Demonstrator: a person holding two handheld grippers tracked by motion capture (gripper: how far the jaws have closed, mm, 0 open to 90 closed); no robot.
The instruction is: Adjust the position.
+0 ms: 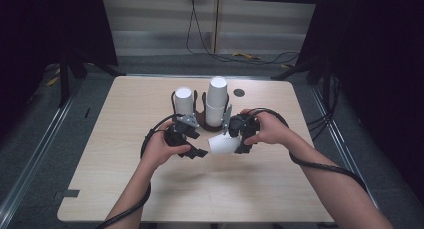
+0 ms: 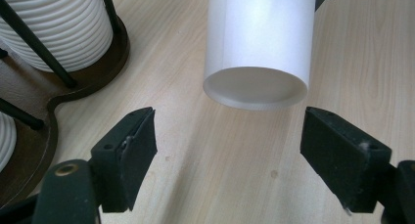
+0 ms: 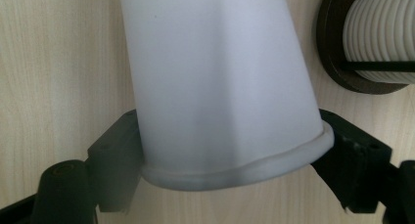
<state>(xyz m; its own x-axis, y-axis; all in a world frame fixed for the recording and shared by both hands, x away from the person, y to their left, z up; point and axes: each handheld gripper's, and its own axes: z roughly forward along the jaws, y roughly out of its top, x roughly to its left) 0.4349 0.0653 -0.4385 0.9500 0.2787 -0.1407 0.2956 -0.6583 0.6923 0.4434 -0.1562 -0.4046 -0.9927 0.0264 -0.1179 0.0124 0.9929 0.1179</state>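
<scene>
A white paper cup [image 1: 222, 145] lies sideways at the frame's centre, clenched near its rim by the right gripper [image 1: 235, 134]. The left gripper [image 1: 192, 151] gapes beside it, unclenched. Above, a dark holder [image 1: 200, 120] carries two upended cup stacks [image 1: 216, 101].

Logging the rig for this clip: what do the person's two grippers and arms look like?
Both grippers are black, each ending in two blocky black fingers with flat pads. The left gripper carries a grey three-cornered plate on top. A thick black cable trails from the right gripper along the forearm, and another loops from the left. The forearms are bare, with no sleeves or gloves in view.
</scene>
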